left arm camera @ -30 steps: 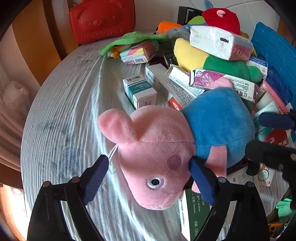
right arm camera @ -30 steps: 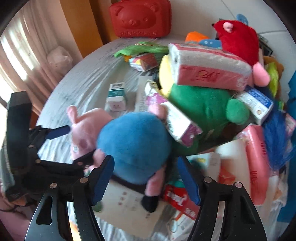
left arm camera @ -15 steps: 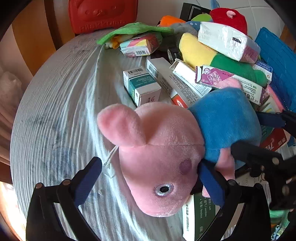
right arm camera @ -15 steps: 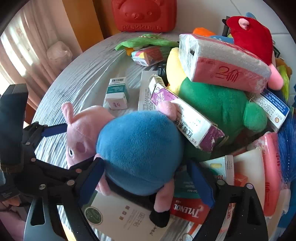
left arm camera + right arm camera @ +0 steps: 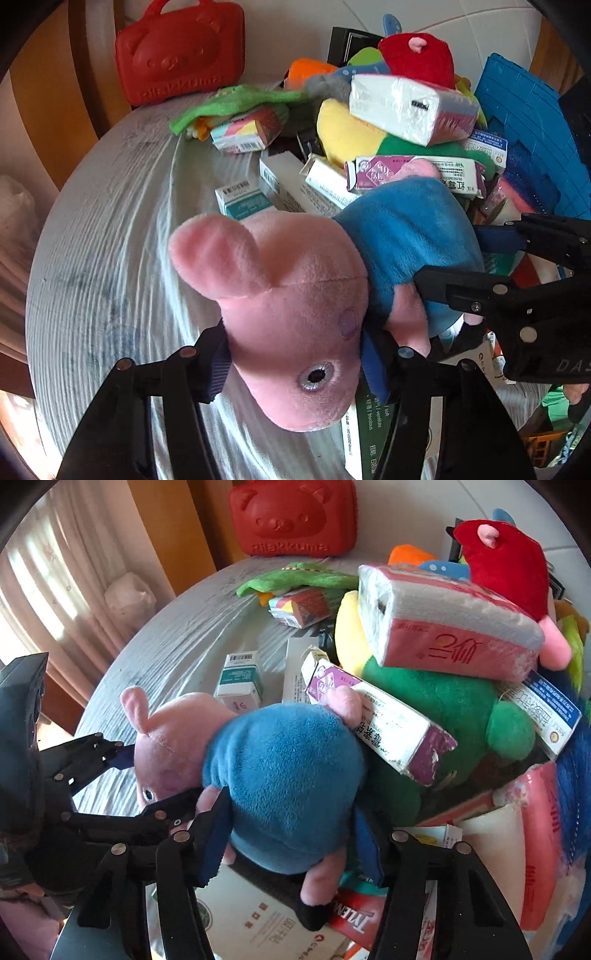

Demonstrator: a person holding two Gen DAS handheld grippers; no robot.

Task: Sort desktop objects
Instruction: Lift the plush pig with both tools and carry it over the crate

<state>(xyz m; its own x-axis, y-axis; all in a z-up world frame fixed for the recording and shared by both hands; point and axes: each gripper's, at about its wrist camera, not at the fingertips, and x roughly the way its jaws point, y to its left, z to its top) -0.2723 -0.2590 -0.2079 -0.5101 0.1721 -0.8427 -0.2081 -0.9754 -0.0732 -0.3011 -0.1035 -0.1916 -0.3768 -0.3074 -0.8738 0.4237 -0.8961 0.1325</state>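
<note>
Pig plush (image 5: 295, 317): pink head, blue body, lay at the near edge of the pile on the grey table (image 5: 110, 229), head toward the left, body toward the right.
Your left gripper (image 5: 295, 365): jaws had just been closing; pads pressed on both sides of the pink head, so it gripped the plush.
Your right gripper (image 5: 291, 842): jaws had just been closing too; pads clamped the blue body from either side.
Under the plush: flat white box (image 5: 266, 915) and a red Tylenol box (image 5: 354, 912), partly hidden.
Just beyond the plush: teal-white carton (image 5: 240, 679) standing on the cloth; purple-white box (image 5: 376, 720) touching the plush's upper arm.
Far right pile: green-yellow plush (image 5: 443, 705) with a tissue pack (image 5: 450, 635) on top, red plush (image 5: 506, 565) above that.
Far edge: red bear case (image 5: 181, 51) upright against the wall.
</note>
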